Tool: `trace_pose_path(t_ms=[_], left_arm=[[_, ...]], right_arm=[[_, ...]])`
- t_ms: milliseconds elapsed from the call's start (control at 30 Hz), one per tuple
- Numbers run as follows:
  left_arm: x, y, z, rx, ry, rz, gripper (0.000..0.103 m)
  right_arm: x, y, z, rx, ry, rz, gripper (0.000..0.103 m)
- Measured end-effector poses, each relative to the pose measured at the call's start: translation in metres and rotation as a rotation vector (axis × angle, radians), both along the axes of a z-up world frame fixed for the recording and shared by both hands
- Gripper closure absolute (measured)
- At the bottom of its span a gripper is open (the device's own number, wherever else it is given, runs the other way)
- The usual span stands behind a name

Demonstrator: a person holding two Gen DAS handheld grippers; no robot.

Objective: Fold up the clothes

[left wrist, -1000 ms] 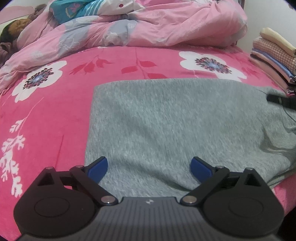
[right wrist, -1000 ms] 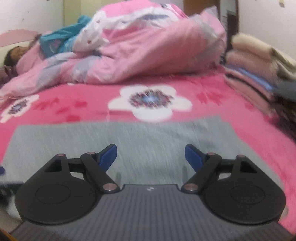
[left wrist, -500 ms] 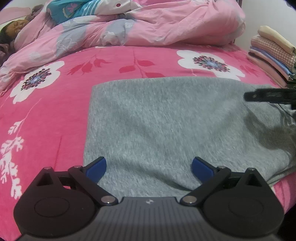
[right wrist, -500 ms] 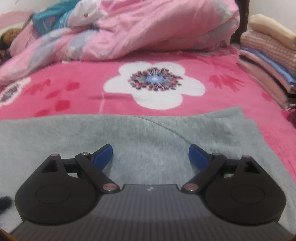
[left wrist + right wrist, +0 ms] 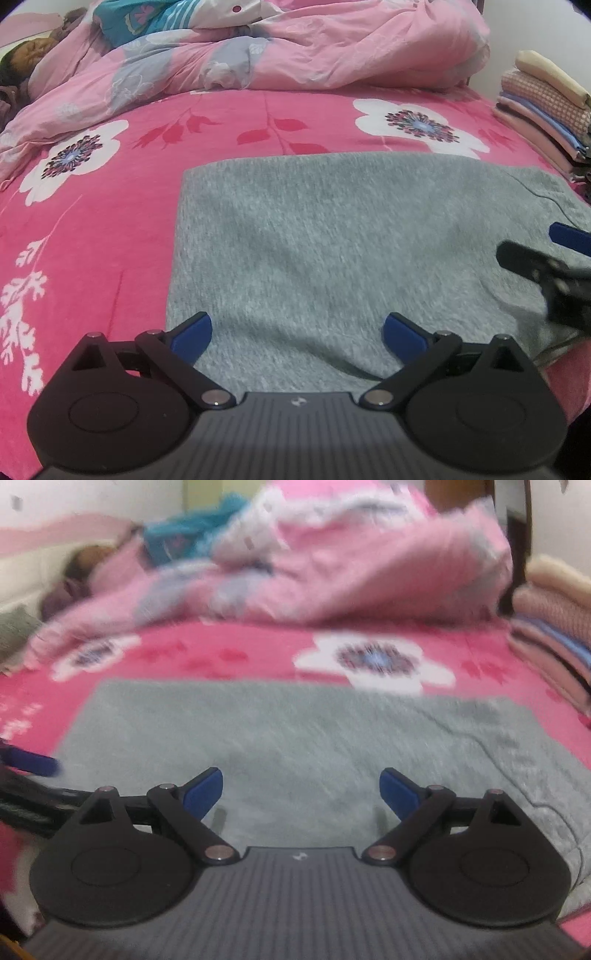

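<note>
A grey garment lies flat as a folded rectangle on the pink flowered bedspread; the right wrist view shows it too, blurred. My left gripper hangs open over the garment's near edge, nothing between its blue pads. My right gripper is also open above the cloth, empty. The right gripper's finger pokes in at the right edge of the left wrist view. At the left edge of the right wrist view a blue fingertip of the left gripper shows.
A bunched pink quilt lies across the far side of the bed, and a person lies under it at far left. A stack of folded clothes stands at the right edge of the bed.
The right gripper has pulled back and swung left, now lower over the garment's near right part; its view is motion-blurred. The left gripper has barely moved. Both stay open.
</note>
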State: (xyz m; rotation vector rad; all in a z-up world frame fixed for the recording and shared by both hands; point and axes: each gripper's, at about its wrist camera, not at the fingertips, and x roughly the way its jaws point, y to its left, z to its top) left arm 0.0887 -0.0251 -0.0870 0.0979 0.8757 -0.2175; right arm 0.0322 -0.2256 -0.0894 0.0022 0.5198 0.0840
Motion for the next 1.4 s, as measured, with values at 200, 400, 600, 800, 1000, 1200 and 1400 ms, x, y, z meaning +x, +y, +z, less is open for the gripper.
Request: trace_pose_path(t_ms=[200, 400, 600, 800, 1000, 1200, 1400], left_arm=[[0.0, -0.001, 0.0, 0.003, 0.001, 0.002, 0.001], [-0.004, -0.002, -0.001, -0.001, -0.004, 0.009, 0.001], [-0.007, -0.001, 0.0, 0.001, -0.022, 0.009, 0.001], [-0.028, 0.027, 0.009, -0.081, -0.087, 0.043, 0.002], [-0.049, 0.054, 0.019, -0.163, -0.152, 0.076, 0.002], [-0.054, 0.083, 0.011, -0.269, -0.096, 0.117, 0.007], [-0.062, 0.102, -0.007, -0.416, -0.032, 0.132, 0.014]], right_arm=[[-0.011, 0.009, -0.032, 0.029, 0.008, 0.047, 0.01], [-0.034, 0.02, -0.022, 0.013, -0.091, 0.108, 0.01], [-0.035, 0.023, -0.05, 0.039, -0.09, 0.105, 0.007], [-0.037, 0.022, -0.052, 0.042, -0.104, 0.111, 0.007], [-0.043, 0.021, -0.056, 0.051, -0.128, 0.115, 0.007], [-0.044, 0.02, -0.058, 0.058, -0.145, 0.121, 0.006], [-0.046, 0.02, -0.059, 0.06, -0.159, 0.122, 0.006]])
